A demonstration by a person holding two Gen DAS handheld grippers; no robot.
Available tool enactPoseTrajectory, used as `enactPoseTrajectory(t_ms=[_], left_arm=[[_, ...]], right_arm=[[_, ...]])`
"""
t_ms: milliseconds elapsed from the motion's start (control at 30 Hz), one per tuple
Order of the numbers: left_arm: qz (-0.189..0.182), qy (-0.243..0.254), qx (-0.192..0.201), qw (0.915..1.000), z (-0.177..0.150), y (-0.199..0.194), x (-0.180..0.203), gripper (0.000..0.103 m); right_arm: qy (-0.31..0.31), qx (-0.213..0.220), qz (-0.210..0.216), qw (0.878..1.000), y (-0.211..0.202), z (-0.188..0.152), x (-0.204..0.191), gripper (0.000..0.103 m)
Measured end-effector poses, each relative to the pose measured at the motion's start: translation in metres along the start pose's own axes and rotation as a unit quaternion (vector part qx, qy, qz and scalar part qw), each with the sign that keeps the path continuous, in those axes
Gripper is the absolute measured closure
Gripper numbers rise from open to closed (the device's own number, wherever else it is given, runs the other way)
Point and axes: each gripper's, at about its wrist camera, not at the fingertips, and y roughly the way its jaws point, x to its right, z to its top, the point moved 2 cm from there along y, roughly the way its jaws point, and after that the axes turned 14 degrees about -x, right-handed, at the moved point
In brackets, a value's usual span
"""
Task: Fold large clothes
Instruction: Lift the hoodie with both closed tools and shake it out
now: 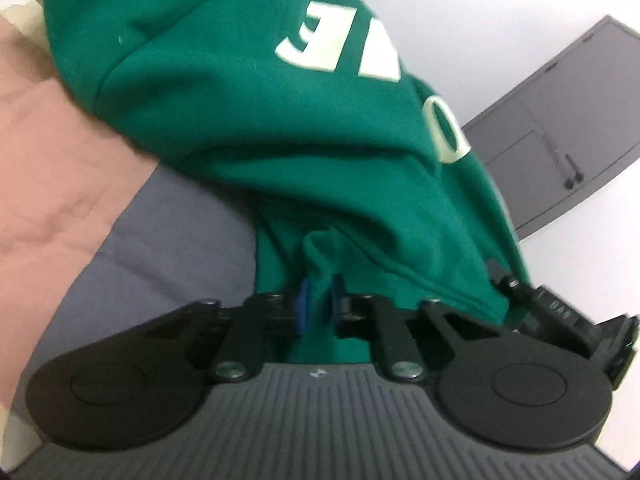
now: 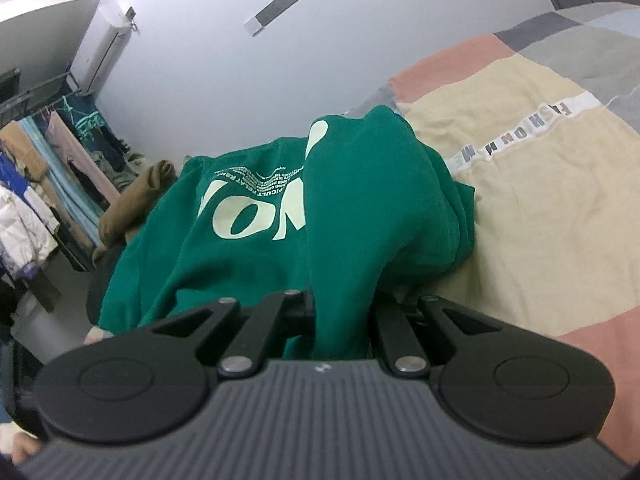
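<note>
Pinching a bunched fold of the green sweatshirt [image 1: 248, 112] between its blue pads [image 1: 305, 312], the left gripper [image 1: 320, 312] is seen closed narrowly on cloth. Immediately to its right, the other gripper's black frame is pressed against the same hem. The right gripper [image 2: 340, 308] is likewise clamped on a thick fold of this garment, though its fingertips are buried in fabric. Ahead of both, the sweatshirt is draped half-lifted, its printed face bunched; beyond and to the right of the right gripper, the patchwork bedspread [image 2: 540, 208] is spread. A slip is judged likely if only one layer is held: the heavy body could be dragged free. Uneven folding could be caused by the grips being so close together, and creases could be trapped beneath.
</note>
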Motion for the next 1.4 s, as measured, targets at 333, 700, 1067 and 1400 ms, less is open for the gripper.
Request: enactPoseTrajectory(t_ms=[333,700,1067,1400], left_arm=[[-0.088,0.075,0.032,0.9928,-0.047,-0.079,0.066,0.099],[-0.117,0.055,0.004,0.9916,-0.098,-0.11,0.056,0.099],[-0.145,-0.069,-0.014,0.987,-0.06,-0.101,0.03,0.027],[-0.188,-0.233,0.007,0.9542,-0.04,-0.067,-0.032,0.021]], right_arm=[[-0.07,0.026,0.03,0.997,-0.045,-0.006,-0.042,0.095],[-0.035,0.037,0.02,0.999,-0.107,-0.035,-0.05,0.096],[0.023,-0.015,-0.029,0.999,-0.088,-0.042,-0.031,0.095],[0.068,-0.028,-0.026,0.997,-0.082,-0.044,-0.018,0.093]])
